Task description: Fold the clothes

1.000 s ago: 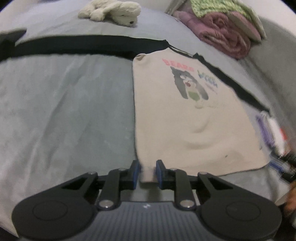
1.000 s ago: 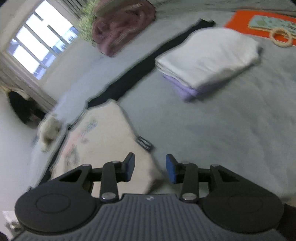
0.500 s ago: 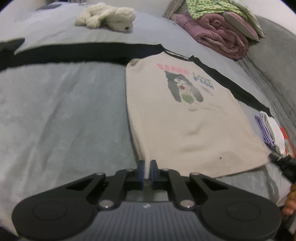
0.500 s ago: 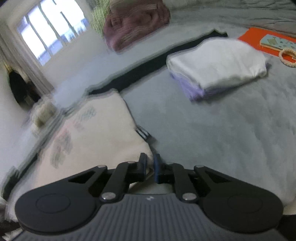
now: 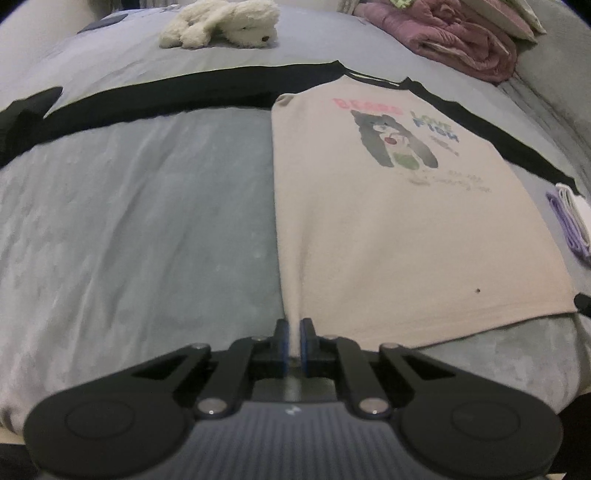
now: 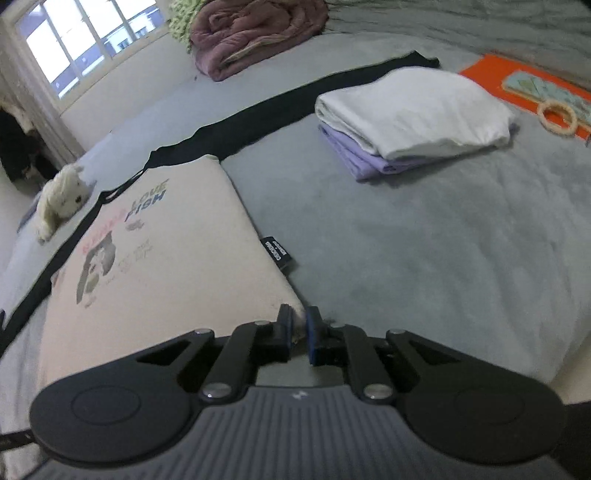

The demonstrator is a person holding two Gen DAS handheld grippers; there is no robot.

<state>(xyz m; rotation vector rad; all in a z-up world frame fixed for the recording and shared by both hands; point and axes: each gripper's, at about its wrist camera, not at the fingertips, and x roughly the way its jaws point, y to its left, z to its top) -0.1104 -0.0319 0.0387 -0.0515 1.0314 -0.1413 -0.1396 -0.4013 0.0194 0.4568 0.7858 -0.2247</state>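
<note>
A beige T-shirt (image 5: 388, 236) with a dog print and black sleeves lies flat on the grey bed, print side up. My left gripper (image 5: 292, 334) is shut on the shirt's near left hem corner. In the right wrist view the same T-shirt (image 6: 155, 266) lies at the left, and my right gripper (image 6: 299, 325) is shut on its near right hem corner, by a black side label (image 6: 277, 253).
A folded white and purple stack (image 6: 410, 118) sits to the right of the shirt, with an orange book and ring (image 6: 546, 99) beyond it. A white plush toy (image 5: 221, 24) and rolled pink blankets (image 5: 465, 37) lie at the far side of the bed.
Both grippers closed from open onto the shirt's two hem corners. Both have since drawn the hem slightly toward me.
</note>
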